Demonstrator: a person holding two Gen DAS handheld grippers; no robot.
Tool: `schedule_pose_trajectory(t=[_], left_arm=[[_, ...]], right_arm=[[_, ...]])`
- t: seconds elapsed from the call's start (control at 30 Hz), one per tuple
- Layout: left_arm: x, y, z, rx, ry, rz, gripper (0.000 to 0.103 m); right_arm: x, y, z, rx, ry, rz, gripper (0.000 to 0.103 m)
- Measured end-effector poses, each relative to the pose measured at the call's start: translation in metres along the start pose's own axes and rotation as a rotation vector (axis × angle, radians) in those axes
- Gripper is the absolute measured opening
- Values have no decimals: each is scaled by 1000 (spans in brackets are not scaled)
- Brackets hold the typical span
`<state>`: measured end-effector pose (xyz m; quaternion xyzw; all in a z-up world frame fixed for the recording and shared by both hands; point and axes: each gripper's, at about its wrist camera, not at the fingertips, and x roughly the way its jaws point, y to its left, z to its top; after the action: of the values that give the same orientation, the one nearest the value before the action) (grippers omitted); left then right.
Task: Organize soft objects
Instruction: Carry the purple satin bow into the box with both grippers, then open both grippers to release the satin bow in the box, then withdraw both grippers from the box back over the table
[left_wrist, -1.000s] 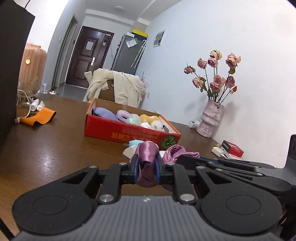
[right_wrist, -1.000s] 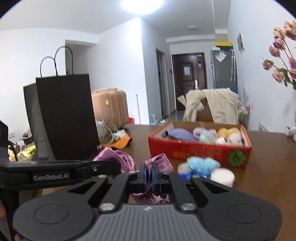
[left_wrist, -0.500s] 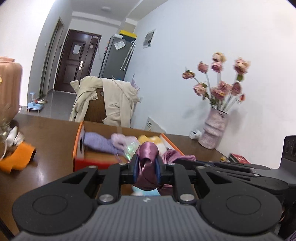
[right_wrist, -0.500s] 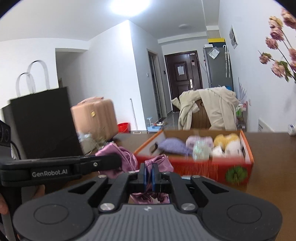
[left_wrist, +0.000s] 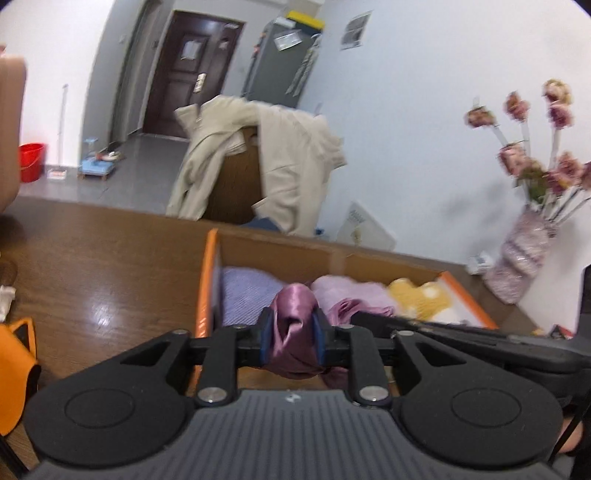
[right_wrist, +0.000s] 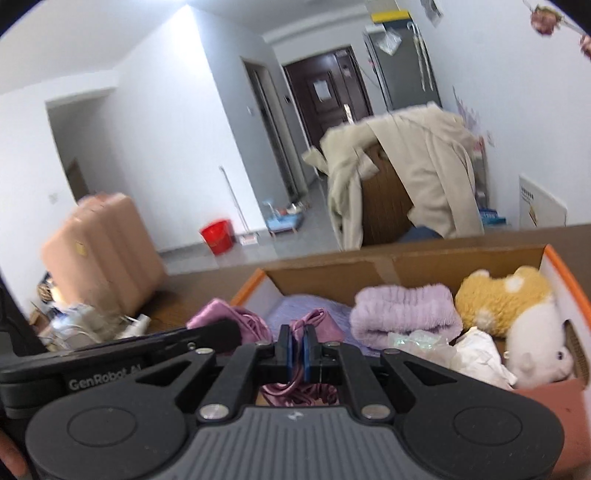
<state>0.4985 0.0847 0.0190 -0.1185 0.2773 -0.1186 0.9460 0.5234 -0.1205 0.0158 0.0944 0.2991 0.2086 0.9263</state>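
A purple satin cloth (left_wrist: 293, 302) hangs stretched between both grippers, over the near left part of the orange-rimmed cardboard box (left_wrist: 207, 280). My left gripper (left_wrist: 291, 332) has one end of it between its blue pads; its jaws are opening, and the fabric still fills the gap. My right gripper (right_wrist: 296, 345) is shut tight on the other end of the satin cloth (right_wrist: 317, 321). Inside the box (right_wrist: 406, 258) lie a lavender knit piece (left_wrist: 247, 291), a pink fluffy roll (right_wrist: 402, 310), a yellow plush (right_wrist: 502, 295) and a white plush (right_wrist: 535, 339).
The box sits on a brown wooden table (left_wrist: 110, 266). A vase of dried roses (left_wrist: 517, 266) stands at the far right by the wall. A chair draped with a beige coat (left_wrist: 258, 162) stands behind the table. An orange item (left_wrist: 18, 343) lies at left; a pink suitcase (right_wrist: 99, 251) stands beyond.
Both grippers have carried the satin cloth forward from in front of the box to above its near left part. The left jaws now stand slightly wider around the fabric.
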Motion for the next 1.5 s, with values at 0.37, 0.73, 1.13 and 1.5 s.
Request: schedule_pose_trajectory(t=[0.37,0.73,1.13,1.5], left_arm=[[-15,-5,-4,13,-43,-2,48],[-123,-54,-18,132,-158,37,66],[-263,-96,-110,221,-202,87,88],[-342,-119,-209,187,-315,166,103]], right_arm=[[2,-3,-2,-8,-56,-104,38],[-135,7,-3,-33,-232,-60,50],[-288,25,-95,-204,-287,-134,78],[-356,35,-211,-215,-269,-165,83]])
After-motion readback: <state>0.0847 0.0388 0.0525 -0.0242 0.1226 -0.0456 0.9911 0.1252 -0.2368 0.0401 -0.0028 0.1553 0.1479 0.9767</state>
